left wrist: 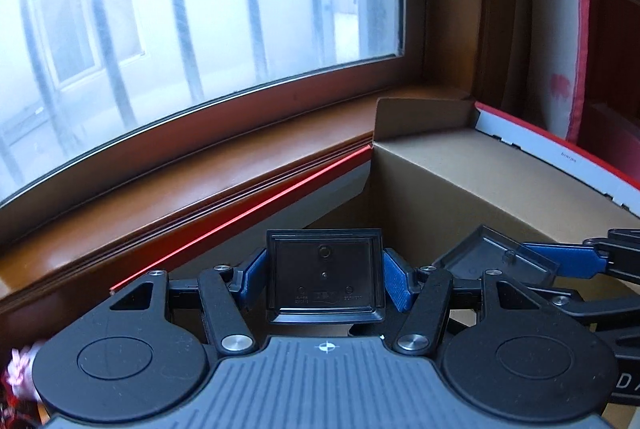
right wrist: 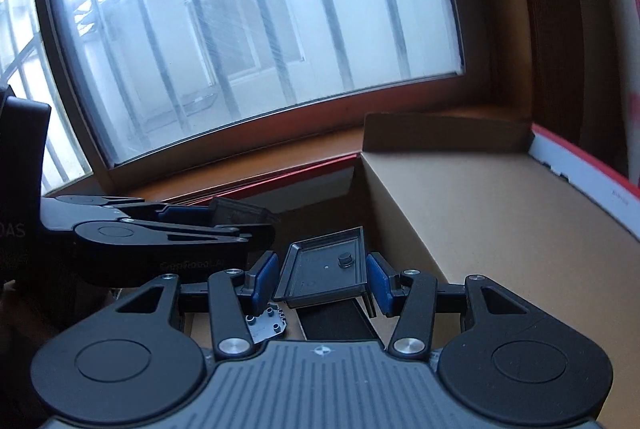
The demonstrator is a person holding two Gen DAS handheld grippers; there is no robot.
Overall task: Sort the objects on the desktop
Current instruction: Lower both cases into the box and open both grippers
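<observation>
Over the open cardboard box [left wrist: 460, 181], the left gripper [left wrist: 325, 279] clamps a black plastic plate [left wrist: 325, 277] between its blue pads. Just beside it, the right gripper [right wrist: 322, 279] pinches a second, tilted plate [right wrist: 324, 269], also above the box.

A brown cardboard box [left wrist: 460, 189] fills the right of both views, its open flap [right wrist: 440, 137] standing at the far end. It sits just beside the wooden window sill [left wrist: 240, 173]. The surface under it cannot be made out.
</observation>
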